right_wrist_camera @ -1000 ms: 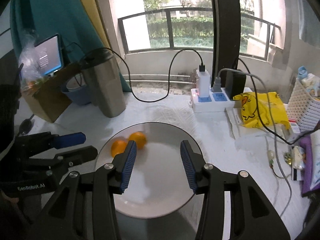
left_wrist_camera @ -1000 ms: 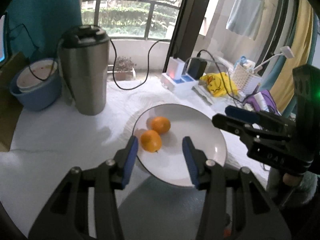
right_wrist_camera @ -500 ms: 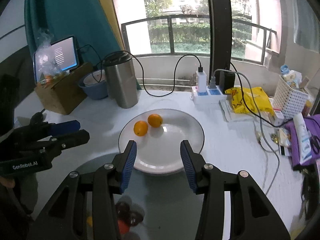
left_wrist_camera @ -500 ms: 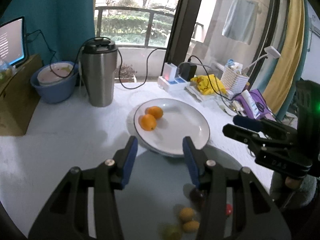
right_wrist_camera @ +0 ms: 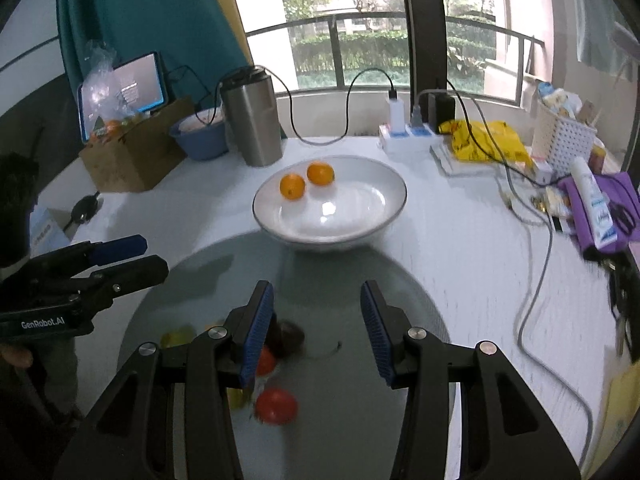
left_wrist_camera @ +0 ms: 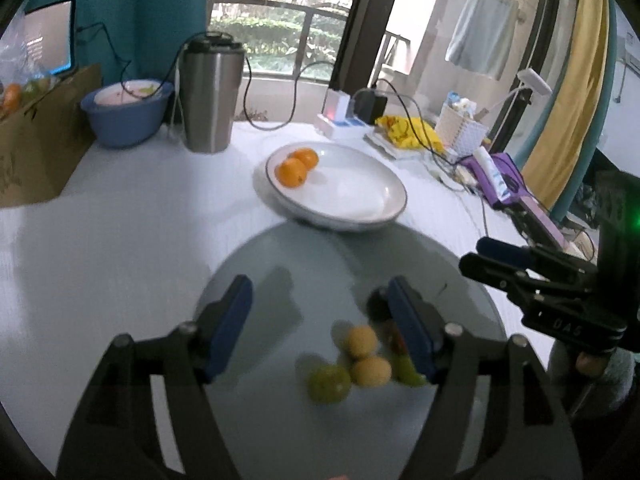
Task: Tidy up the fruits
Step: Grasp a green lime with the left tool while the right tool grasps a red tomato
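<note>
At the bottom of the left wrist view, the left gripper [left_wrist_camera: 320, 320] has just been opening; its jaws stand wide and empty above yellow and green fruits [left_wrist_camera: 362, 342] on a grey round tray [left_wrist_camera: 280, 248]. The right gripper [right_wrist_camera: 316, 324] is narrower, also empty. Mid-frame on the white table [right_wrist_camera: 460, 248], a white plate [right_wrist_camera: 360, 200] holds two oranges [right_wrist_camera: 306, 180].

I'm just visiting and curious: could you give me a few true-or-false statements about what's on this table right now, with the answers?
1. Two oranges lie in the white bowl. True.
2. The left claw grips a yellow fruit. False: it is open and holds nothing.
3. The steel tumbler lies tipped over. False: it stands upright.
4. A red fruit lies on the grey tray. True.
5. The right claw holds an orange. False: nothing is between its jaws.
</note>
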Available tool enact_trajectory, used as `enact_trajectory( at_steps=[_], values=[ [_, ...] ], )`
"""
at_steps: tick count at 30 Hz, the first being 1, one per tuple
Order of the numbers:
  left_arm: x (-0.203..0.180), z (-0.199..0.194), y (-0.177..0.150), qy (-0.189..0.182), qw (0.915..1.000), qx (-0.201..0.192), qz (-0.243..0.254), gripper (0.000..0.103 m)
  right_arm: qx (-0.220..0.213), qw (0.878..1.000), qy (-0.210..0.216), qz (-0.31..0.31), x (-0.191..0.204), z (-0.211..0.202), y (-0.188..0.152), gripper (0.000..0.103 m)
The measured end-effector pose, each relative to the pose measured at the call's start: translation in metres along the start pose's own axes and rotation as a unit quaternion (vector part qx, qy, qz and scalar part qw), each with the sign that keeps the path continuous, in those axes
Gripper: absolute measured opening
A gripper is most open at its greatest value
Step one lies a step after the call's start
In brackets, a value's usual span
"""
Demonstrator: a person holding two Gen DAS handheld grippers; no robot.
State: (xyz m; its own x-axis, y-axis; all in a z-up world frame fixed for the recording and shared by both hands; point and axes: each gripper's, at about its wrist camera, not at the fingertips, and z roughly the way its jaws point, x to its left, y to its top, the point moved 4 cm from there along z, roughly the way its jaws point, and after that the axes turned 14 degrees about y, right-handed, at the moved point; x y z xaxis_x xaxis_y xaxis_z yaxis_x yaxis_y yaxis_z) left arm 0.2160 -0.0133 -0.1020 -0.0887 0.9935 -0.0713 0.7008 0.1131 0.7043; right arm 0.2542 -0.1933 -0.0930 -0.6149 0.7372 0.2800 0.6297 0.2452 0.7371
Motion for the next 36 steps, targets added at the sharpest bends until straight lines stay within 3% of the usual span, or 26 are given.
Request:
enact_trajectory(
  at_steps=[12, 24, 30, 36],
  values=[
    [-0.002, 0.0, -0.045, 0.013, 0.9995, 0.023, 0.016, 0.072, 0.016, 1.0, 0.007, 0.015, 0.012, -0.009, -0.044, 0.048],
    [-0.004, 0.009, -0.064, 0.029, 0.9983, 0.037, 0.033, 0.071, 0.043, 0.999, 0.021, 0.019, 0.021, 0.003, -0.073, 0.048],
    [-0.006, 0.014, -0.066, 0.028, 0.9978, 0.043, 0.041, 0.048, 0.051, 0.998, 0.028, 0.018, 0.021, 0.013, -0.076, 0.048],
    [-0.014, 0.014, -0.065, 0.018, 0.9975, 0.039, 0.057, 0.027, 0.054, 0.998, 0.034, 0.017, 0.019, 0.019, -0.075, 0.032]
  ],
)
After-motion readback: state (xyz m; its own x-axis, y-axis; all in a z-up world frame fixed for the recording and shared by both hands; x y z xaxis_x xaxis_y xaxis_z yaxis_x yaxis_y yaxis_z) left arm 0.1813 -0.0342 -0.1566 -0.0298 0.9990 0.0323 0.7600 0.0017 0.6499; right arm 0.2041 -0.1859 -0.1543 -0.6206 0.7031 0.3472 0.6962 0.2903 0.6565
